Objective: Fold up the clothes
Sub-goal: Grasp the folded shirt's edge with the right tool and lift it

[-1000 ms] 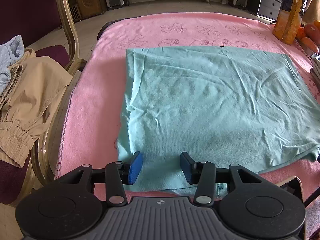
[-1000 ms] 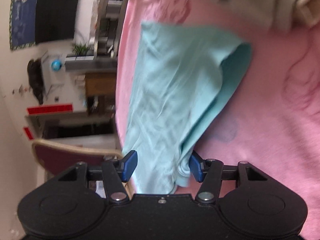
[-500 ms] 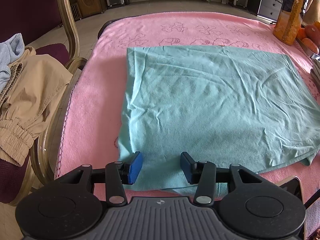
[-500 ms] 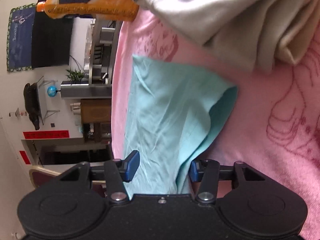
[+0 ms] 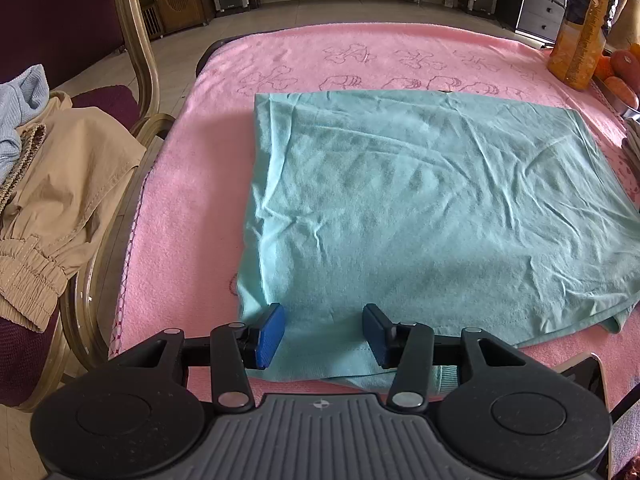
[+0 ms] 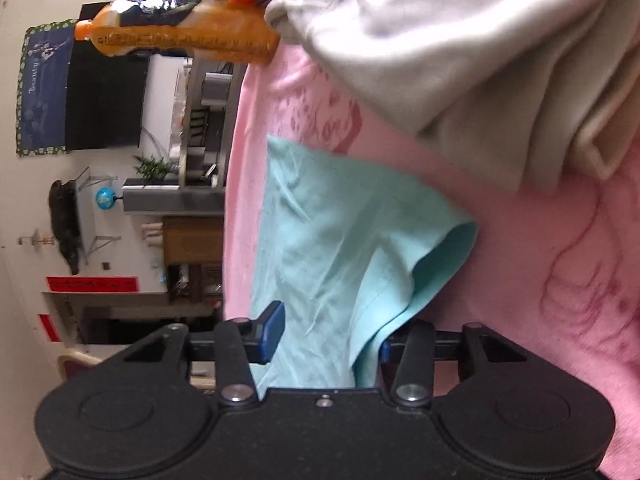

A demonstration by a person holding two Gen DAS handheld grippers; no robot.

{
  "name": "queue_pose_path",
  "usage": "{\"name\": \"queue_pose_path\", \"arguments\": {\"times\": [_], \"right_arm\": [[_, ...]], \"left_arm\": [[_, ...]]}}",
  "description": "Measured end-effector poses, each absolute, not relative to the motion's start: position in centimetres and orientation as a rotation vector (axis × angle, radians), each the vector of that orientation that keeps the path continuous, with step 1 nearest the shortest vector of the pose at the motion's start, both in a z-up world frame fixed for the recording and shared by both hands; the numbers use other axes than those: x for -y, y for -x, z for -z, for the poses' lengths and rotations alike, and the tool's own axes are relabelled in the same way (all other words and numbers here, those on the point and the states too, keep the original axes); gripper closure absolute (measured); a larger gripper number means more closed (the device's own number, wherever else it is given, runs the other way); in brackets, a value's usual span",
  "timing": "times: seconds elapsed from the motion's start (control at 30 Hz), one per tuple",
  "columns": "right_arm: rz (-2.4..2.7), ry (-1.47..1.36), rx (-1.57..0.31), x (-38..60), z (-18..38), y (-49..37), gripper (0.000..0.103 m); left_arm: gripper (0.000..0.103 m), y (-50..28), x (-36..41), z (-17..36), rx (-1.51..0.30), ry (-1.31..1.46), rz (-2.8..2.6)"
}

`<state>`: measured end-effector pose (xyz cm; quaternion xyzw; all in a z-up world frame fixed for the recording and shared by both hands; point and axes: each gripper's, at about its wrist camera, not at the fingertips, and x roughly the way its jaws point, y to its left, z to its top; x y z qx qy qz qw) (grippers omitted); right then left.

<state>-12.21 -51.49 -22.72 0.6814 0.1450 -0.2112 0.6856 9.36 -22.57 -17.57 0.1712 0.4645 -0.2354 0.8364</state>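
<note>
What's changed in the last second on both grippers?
The right gripper has turned, so the grey garment and bottle came into view; its jaws have been closing on the teal shirt's lifted corner, not yet pinched. The left gripper and the shirt under it stayed put.

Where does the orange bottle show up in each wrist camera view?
Left wrist: orange bottle stands upright at the top right corner, on the pink towel.
Right wrist: it lies sideways along the top left.
Shared landmark: the teal shirt on the towel.
</note>
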Motion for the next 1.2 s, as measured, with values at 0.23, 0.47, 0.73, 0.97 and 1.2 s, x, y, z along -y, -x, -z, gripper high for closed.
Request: {"name": "queue_pose_path", "arguments": {"times": [0.23, 0.47, 0.73, 0.97, 1.2], "right_arm": [[0.613, -1.482, -0.341, 51.7, 22.7, 12.8, 0.096], [0.648, -1.238, -0.442, 50.8, 19.8, 11.0, 0.097], [0.673, -1.041, -0.523, 50.1, 16.6, 10.1, 0.097], [0.700, -0.762, -0.672, 48.6, 11.2, 6.1, 0.097], [0.719, -0.402, -0.727, 43.9, 8.7, 2.3, 0.099]], "left_arm": [[0.058, -9.0, 21.9, 16.7, -0.958, -0.366, 0.483], [0.063, -10.0, 20.4, 17.4, -1.004, -0.368, 0.394], [0.061, -9.8, 20.1, 16.5, -0.985, -0.376, 0.416], [0.056, -8.3, 19.8, 13.7, -0.964, -0.345, 0.523], [0.049, -7.3, 17.6, 11.4, -0.956, -0.320, 0.554]]}}
